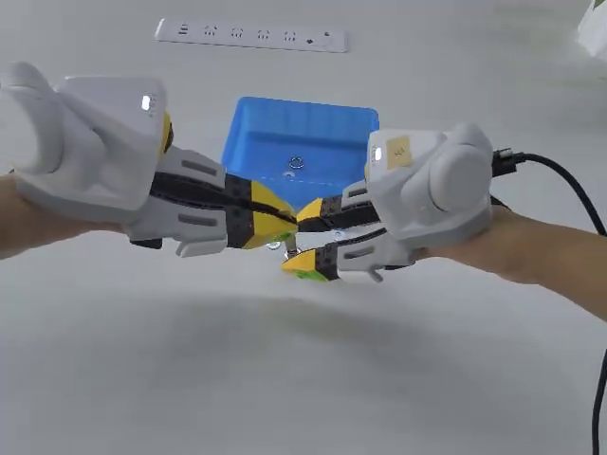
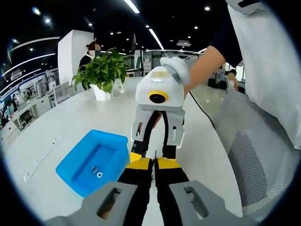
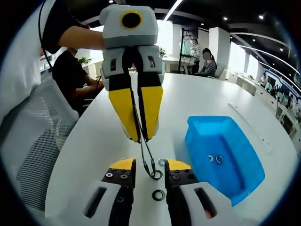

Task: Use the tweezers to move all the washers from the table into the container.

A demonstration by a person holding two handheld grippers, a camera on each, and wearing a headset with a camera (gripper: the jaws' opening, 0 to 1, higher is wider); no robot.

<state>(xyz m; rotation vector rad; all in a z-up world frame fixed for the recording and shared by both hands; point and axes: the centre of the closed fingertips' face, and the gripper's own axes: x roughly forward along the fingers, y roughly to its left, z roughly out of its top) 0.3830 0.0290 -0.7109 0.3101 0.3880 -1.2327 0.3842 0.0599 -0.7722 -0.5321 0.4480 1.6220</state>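
Right gripper view: we see the left gripper (image 3: 140, 137) clamped on thin black tweezers (image 3: 144, 148), their tips at a small metal washer (image 3: 157, 175) lying flat on the white table (image 3: 89, 141). Our right gripper (image 3: 150, 165) sits with jaws apart on either side of those tips. Two more washers (image 3: 158, 194) lie close by; the blue container (image 3: 197, 136) just beside holds two. We judge the washer light, stiff and slippery, best pinched across its ring

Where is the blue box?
In the head view the blue box sits between the power strip behind it and the left gripper and right gripper in front. In the right gripper view it's on the right.
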